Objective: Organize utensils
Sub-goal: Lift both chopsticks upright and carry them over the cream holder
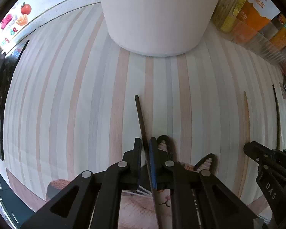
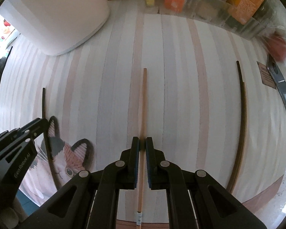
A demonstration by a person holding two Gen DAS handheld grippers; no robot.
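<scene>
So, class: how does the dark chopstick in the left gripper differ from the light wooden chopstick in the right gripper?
The dark chopstick is near-black; the light wooden chopstick is pale tan. The dark one slants slightly and crosses a cat-picture mat; the light one runs straight over the striped cloth. Both are thin and gripped.

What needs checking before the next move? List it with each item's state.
1. Left gripper shut on the dark chopstick: ok.
2. Right gripper shut on the light wooden chopstick: ok.
3. Both grippers apart from each other: ok, striped mat shows between them.
4. White container upright ahead, with bare mat before it: ok.
5. Container's opening free to take chopsticks: cannot tell, its top is out of view.
6. Other chopsticks waiting: ok, a dark one lies on the mat at the right.
</scene>
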